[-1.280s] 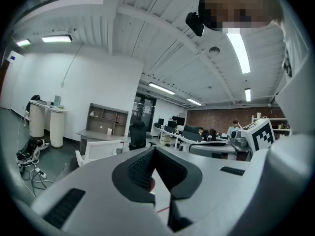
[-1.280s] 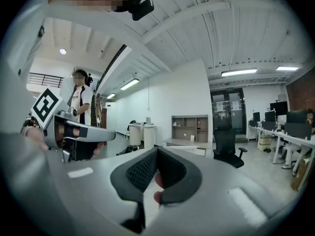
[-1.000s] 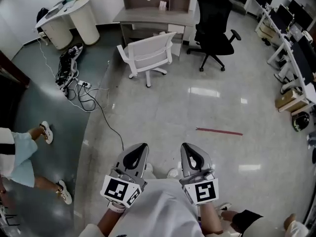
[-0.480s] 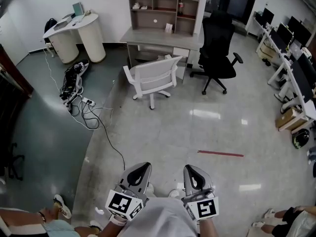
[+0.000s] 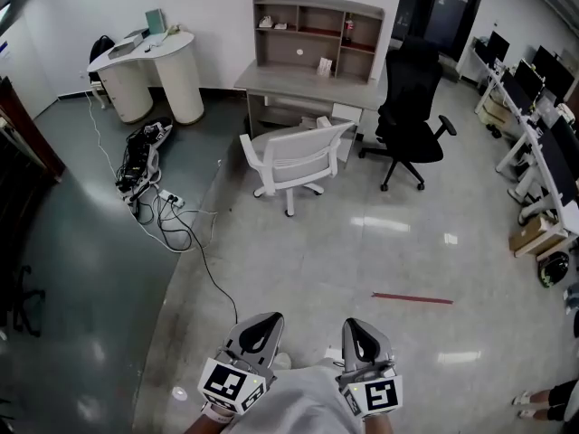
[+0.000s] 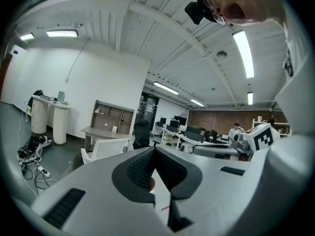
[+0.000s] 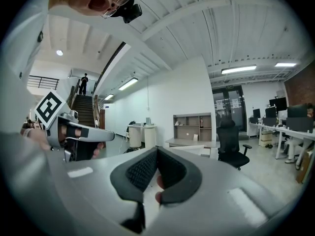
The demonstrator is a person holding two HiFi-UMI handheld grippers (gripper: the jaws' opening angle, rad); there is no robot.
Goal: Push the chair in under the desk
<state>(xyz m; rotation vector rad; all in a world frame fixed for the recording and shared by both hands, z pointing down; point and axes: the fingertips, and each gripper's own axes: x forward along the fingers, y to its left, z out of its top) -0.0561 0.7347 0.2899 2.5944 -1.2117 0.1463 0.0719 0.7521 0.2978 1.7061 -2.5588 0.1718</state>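
1. Head view: the white swivel chair (image 5: 294, 163) has a slatted back, two armrests and a star base on castors. It stands on the pale floor (image 5: 317, 260) just in front of the grey desk (image 5: 303, 84), its back turned to the camera and angled slightly left. The seat is out from under the desk top.
2. A shelf hutch (image 5: 317, 27) sits on the desk. A black office chair (image 5: 413, 111) stands close on the right of the white one. Tangled cables (image 5: 149, 183) lie on the darker floor to the left, and a red strip (image 5: 412, 297) marks the floor to the right.
3. The left gripper (image 5: 262, 318) and right gripper (image 5: 360, 324) are low in the picture, side by side, well apart from the chair. Wide bare floor lies between them and it.
4. Left gripper view: the left gripper (image 6: 153, 154) has its jaws pressed together with nothing between them. The white swivel chair (image 6: 106, 149) shows small beyond them, before the grey desk (image 6: 101, 131).
5. Right gripper view: the right gripper (image 7: 156, 154) has its jaws closed and empty too. The white swivel chair (image 7: 189, 150) and black office chair (image 7: 234, 149) stand far ahead.
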